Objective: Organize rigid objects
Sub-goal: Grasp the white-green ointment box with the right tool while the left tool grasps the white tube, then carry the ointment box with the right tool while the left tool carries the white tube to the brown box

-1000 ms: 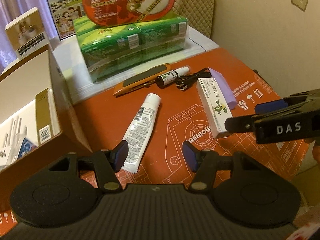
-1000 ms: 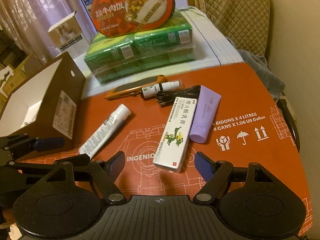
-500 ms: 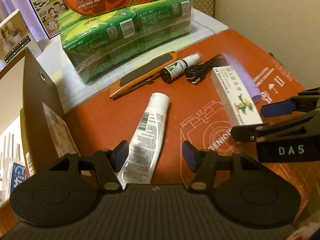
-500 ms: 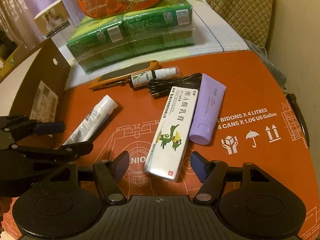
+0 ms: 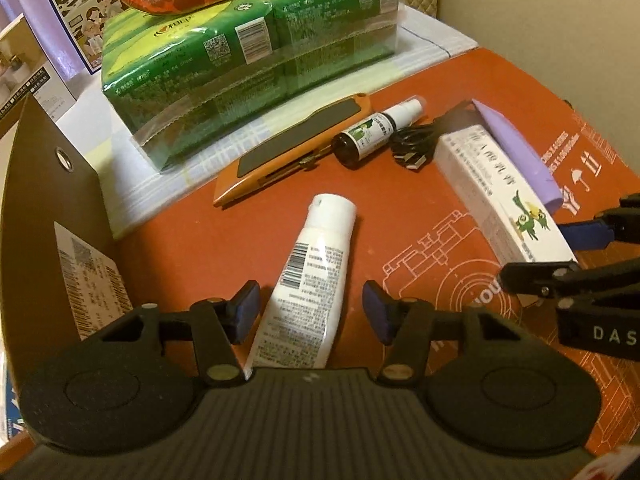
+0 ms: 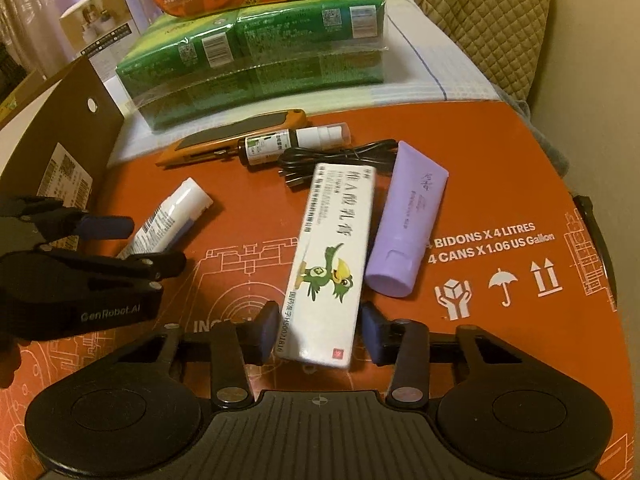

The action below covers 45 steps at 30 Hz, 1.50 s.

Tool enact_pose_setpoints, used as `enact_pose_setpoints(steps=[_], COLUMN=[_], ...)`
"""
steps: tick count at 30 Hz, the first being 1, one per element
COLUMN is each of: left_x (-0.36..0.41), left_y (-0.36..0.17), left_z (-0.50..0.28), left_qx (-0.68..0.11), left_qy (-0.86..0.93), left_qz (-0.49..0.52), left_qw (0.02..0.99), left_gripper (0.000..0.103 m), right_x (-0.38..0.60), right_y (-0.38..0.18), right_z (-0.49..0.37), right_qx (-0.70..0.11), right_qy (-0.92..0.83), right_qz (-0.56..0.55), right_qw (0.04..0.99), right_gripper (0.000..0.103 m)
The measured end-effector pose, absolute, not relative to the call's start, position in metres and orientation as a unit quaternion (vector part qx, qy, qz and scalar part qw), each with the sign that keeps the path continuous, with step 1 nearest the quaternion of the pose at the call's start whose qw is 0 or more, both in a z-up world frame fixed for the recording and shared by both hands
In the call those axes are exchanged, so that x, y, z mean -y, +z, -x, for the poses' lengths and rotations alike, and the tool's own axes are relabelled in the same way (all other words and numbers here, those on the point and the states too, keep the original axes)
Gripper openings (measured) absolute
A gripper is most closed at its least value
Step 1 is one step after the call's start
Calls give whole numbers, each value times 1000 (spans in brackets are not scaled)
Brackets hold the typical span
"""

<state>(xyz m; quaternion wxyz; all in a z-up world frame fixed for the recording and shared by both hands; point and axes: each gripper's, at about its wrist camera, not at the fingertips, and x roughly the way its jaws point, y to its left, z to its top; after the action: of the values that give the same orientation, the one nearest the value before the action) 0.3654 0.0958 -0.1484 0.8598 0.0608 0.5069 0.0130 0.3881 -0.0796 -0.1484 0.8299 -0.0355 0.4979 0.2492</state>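
Left tongs (image 5: 310, 312): released, straddling white tube (image 5: 310, 280) lying mid-bench. Right tongs (image 6: 318, 332): released, straddling white carton (image 6: 330, 264) beside purple tube (image 6: 408, 220), toward bench's right edge.

Green packs (image 5: 248, 76), quilted cushion (image 6: 480, 12)

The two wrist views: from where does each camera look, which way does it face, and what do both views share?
Left wrist: sits behind the left gripper, facing forward and down at the white tube between its open jaws; the right gripper enters at right.
Right wrist: sits behind the right gripper, facing forward and down at the white carton between its open jaws; the left gripper enters at left.
Shared: both show the orange board, purple tube, spray bottle and green packs.
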Motion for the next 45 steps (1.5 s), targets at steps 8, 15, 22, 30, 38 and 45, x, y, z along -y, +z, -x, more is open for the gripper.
enact_pose_setpoints(steps=[8, 15, 22, 30, 38, 45], left_x=[-88, -81, -85, -81, -78, -77], left_y=[-146, -143, -138, -141, -142, -142], left_z=[-350, -310, -275, -280, -287, -286], left_qx=[-502, -516, -535, -528, -521, -518], left_qy=[2, 14, 22, 25, 28, 33], left_qz=[-50, -39, -9, -7, -3, 0], left_qw=[863, 856, 845, 849, 853, 855], left_gripper=[35, 35, 35, 37, 36, 34], right_x=[91, 104, 116, 113, 103, 95], right_y=[-149, -149, -149, -149, -151, -153], right_z=[-380, -361, -343, -341, -347, -350], right_qx=[-492, -489, -491, -486, -470, -460], right_qy=[261, 294, 323, 326, 316, 310], right_qz=[52, 66, 80, 90, 102, 115], right_qw=[829, 818, 805, 806, 818, 824], right_gripper=[36, 36, 36, 38, 42, 42])
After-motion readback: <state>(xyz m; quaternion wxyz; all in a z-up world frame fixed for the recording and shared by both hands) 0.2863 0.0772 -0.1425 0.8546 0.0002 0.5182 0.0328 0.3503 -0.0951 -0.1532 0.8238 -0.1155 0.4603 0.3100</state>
